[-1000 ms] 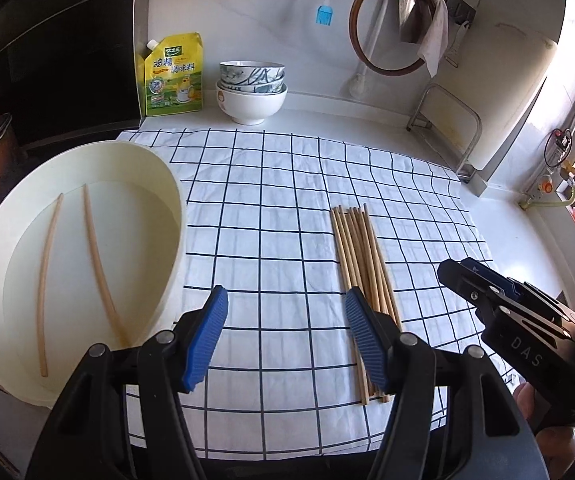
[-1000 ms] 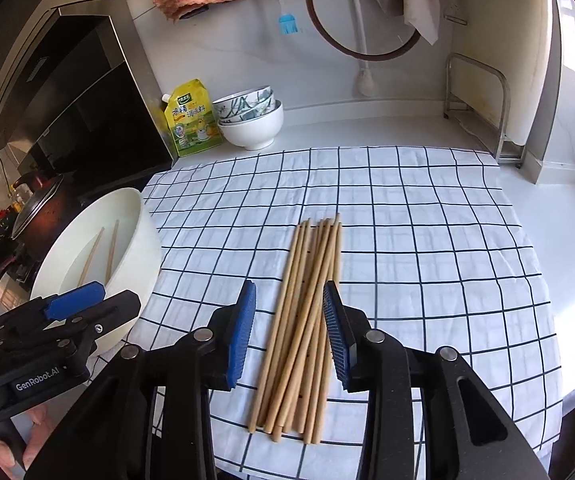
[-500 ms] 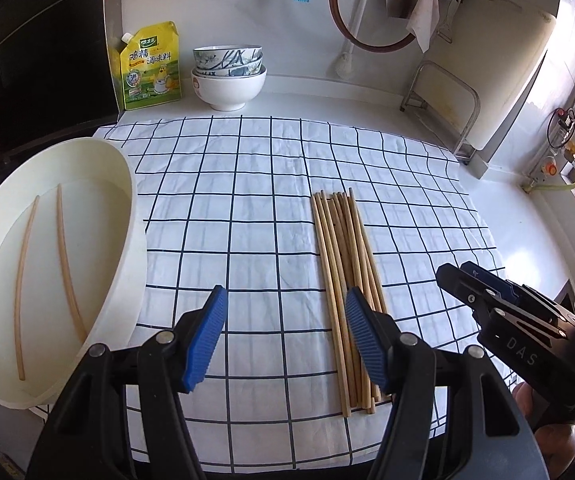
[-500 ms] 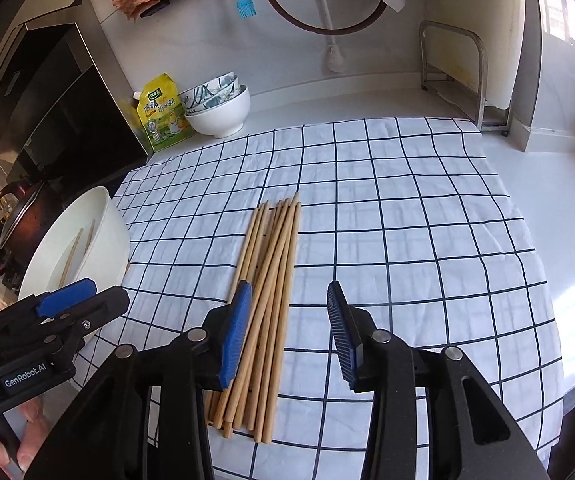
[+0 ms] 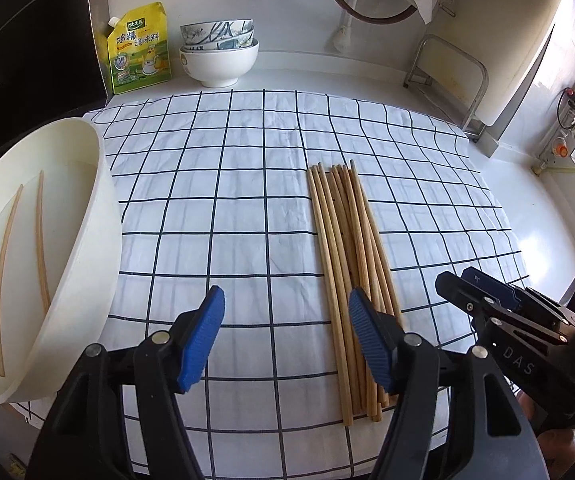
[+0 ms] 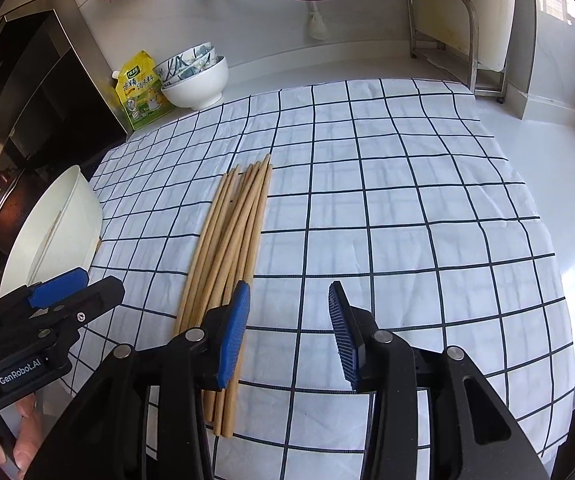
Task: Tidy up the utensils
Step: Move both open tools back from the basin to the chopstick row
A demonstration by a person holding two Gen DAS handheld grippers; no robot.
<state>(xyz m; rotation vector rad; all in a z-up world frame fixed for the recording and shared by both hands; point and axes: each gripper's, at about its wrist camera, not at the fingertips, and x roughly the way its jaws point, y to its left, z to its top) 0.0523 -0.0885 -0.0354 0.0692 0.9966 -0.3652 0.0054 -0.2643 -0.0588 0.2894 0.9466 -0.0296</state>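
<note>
A bundle of several wooden chopsticks (image 5: pixel 347 248) (image 6: pixel 235 232) lies lengthwise on the checked cloth (image 5: pixel 227 200). Two more chopsticks (image 5: pixel 39 240) rest inside the white basin (image 5: pixel 103 208) (image 6: pixel 83 200) at the left. My left gripper (image 5: pixel 286 304) hovers low over the cloth just left of the bundle. Its jaws are opening with nothing between them, and its right finger overlaps the bundle's near end. My right gripper (image 6: pixel 288 296) hangs just right of the bundle, its jaws opening and empty, its left finger over the near ends. Each gripper shows in the other's view (image 5: pixel 459 284) (image 6: pixel 75 280).
Stacked bowls (image 5: pixel 219 56) and a yellow pouch (image 5: pixel 139 48) stand at the back wall. A metal rack (image 5: pixel 447 76) holds a white board at the back right. A dark pot (image 6: pixel 3 200) sits beyond the basin. The cloth's front edge hangs at the counter edge.
Both grippers have come down closer to the cloth. The right gripper has shifted right, so the bundle now lies under its left finger, not between the fingers. Both jaws stand slightly wider.
</note>
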